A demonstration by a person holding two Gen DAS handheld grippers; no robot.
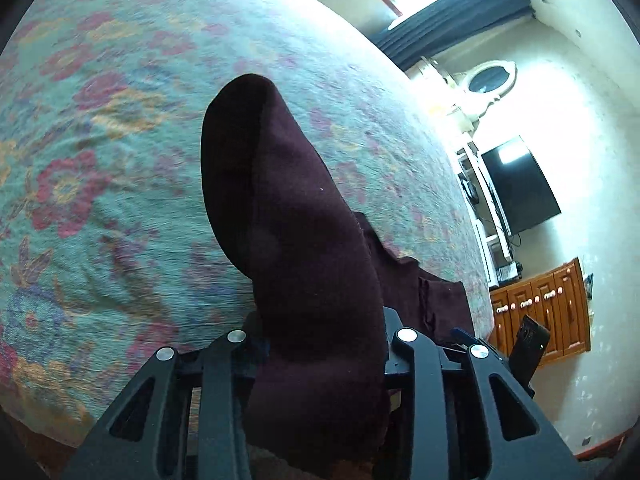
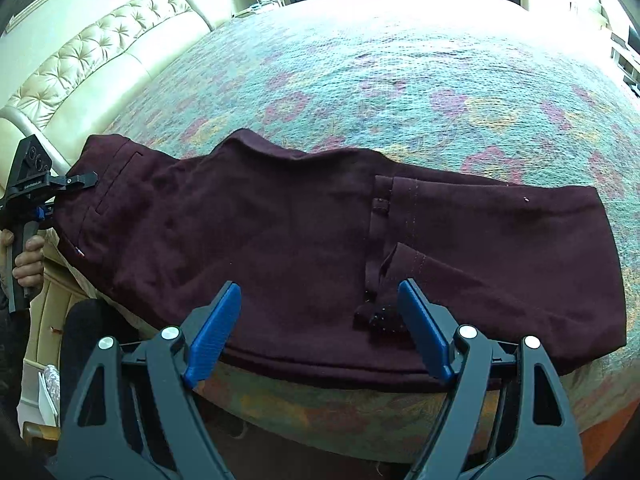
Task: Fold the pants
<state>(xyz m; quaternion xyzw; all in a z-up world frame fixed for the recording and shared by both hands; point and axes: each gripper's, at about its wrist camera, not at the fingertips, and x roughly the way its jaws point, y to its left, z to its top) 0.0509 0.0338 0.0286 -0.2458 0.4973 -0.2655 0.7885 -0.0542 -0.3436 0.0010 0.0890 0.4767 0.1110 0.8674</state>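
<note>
mid-fold: left gripper (image 1: pixel 316 344) grips the pants (image 2: pixel 320 240) at nine o'clock; right gripper (image 2: pixel 320 340) hovers spread, likely grabbing the near edge next.

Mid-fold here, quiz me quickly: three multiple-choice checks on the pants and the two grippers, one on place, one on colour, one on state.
1. Where do the pants lie?
A. On a wooden floor
B. On the floral bedspread, at its near edge
C. Over a chair back

2. What colour are the pads on the right gripper?
A. Blue
B. Red
C. White

3. What is the left gripper doing?
A. Open, holding nothing
B. Resting on the headboard
C. Shut on a part of the pants

Answers:
1 B, the right wrist view shows the maroon cloth spread on the patterned cover beside the bed's front edge.
2 A, both finger pads are blue.
3 C, maroon cloth runs up from between its fingers in the left wrist view.
</note>
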